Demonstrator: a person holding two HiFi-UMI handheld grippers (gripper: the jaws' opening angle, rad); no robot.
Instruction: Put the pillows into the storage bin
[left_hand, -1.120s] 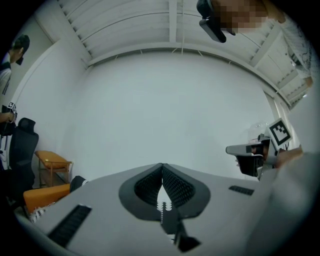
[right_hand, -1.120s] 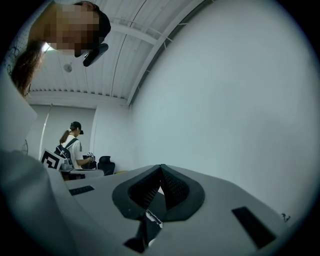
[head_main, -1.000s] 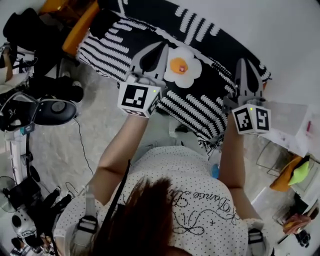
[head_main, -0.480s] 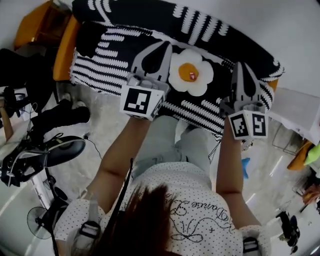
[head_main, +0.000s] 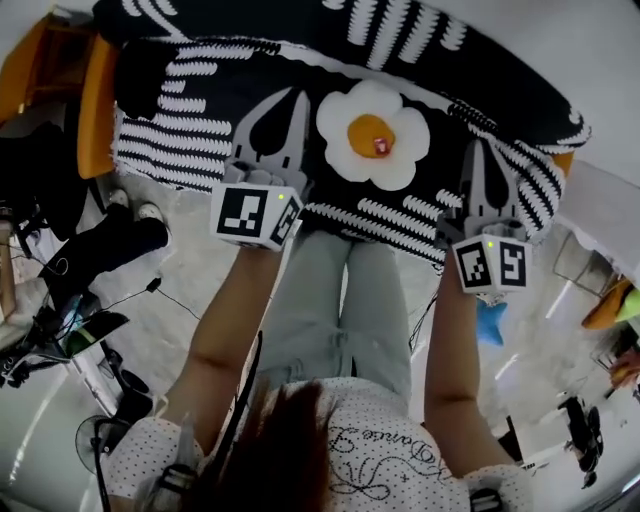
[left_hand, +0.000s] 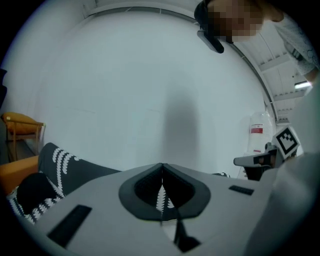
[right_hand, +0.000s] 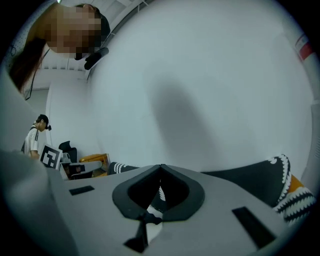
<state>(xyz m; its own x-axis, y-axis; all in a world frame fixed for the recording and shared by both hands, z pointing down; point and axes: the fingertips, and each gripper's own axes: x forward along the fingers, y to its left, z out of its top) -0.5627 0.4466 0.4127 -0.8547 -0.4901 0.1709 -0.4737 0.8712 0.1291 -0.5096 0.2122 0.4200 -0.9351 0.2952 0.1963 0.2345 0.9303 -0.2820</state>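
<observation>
pillow: large, black and white, striped (head_main: 190, 105), with a fried-egg flower motif (head_main: 372, 135) on the near face; held up off the floor, level and broadside in front of the person
left claw (head_main: 283, 105): on the pillow's near edge, left of the flower; jaws together, pinching the fabric
left claw, own view (left_hand: 161, 167): tips meet; a sliver of white-patterned fabric shows in the hollow behind them
right claw (head_main: 484, 155): on the pillow's near edge, right of the flower, close to the right corner; jaws together on the fabric
right claw, own view (right_hand: 160, 167): tips closed; black-and-white cloth is visible between the pads
claw spacing: well apart along the pillow, flower between them
marker cubes: one on each claw, on the near side of the pillow's edge
arms: both stretched out towards the pillow
wall (left_hand: 150, 75): plain white, beyond the pillow in both gripper views
orange object (head_main: 97, 110): at the pillow's left end, partly hidden behind it; kind unclear
floor (head_main: 190, 290): pale, marbled, below the pillow
black gear (head_main: 100, 245): on the floor, below the pillow's left end, cables around it
blue item (head_main: 490, 325): on the floor below the pillow's right corner; too small to identify
second person (right_hand: 35, 137): stands beyond the pillow's left end, seen in the right gripper view
storage bin: not identifiable in any view
</observation>
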